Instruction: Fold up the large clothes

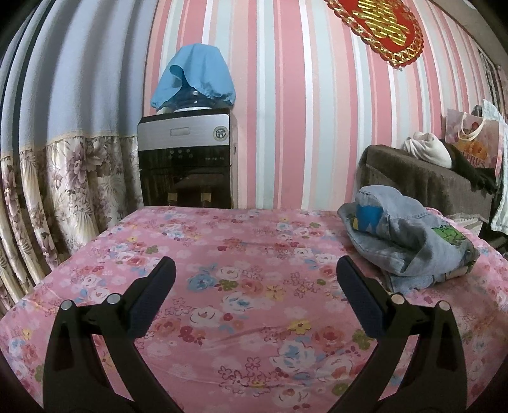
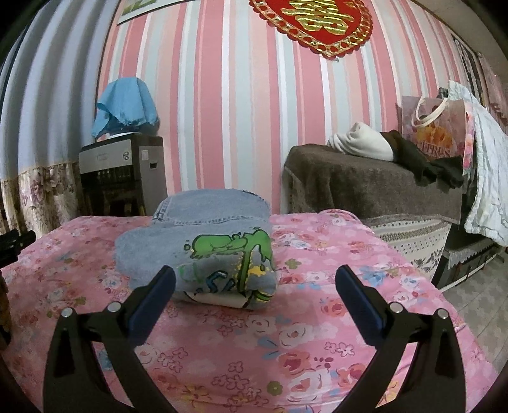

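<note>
Denim bundle (image 2: 203,241) folded on floral sheet (image 2: 317,333); green print facing right wrist only. Left gripper (image 1: 255,270) and right gripper (image 2: 255,276) released, empty.

You're working in a home, most likely a bedroom: pink striped wallpaper (image 2: 241,111) carries a red-and-gold paper ornament (image 2: 312,23), floral curtains (image 1: 63,178) hang at the left, a water dispenser (image 1: 185,159) stands in the corner, and a pink flowered sheet (image 1: 241,301) covers the bed-like surface before you.
</note>
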The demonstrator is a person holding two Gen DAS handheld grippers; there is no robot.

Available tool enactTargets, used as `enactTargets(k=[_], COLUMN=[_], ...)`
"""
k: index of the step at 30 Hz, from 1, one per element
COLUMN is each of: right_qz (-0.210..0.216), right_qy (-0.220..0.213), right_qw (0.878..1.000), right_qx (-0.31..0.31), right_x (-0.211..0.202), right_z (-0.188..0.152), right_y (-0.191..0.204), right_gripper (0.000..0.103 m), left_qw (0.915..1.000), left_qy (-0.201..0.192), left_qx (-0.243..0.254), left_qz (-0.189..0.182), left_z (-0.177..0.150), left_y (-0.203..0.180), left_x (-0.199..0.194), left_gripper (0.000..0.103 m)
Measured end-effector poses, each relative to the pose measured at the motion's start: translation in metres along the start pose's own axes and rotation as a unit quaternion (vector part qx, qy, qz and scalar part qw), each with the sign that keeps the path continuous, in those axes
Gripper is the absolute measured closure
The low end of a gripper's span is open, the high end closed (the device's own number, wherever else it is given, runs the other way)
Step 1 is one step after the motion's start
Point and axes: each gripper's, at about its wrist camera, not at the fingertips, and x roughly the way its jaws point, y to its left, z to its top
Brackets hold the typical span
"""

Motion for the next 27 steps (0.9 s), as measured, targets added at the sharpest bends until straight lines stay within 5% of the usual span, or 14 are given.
enactTargets(k=[27], right_qz=[0.012], right_qy=[0.004], right_qw=[1.0], right_qx=[-0.011], right_x=[0.0], right_z=[-0.002], right_y=[0.007], right_gripper=[0.002], left_qw=[0.9998], left_qy=[-0.007], left_qx=[0.019], left_qz=[0.002], left_z=[-0.002], left_y=[-0.007], left_x=[-0.006], left_gripper=[0.003])
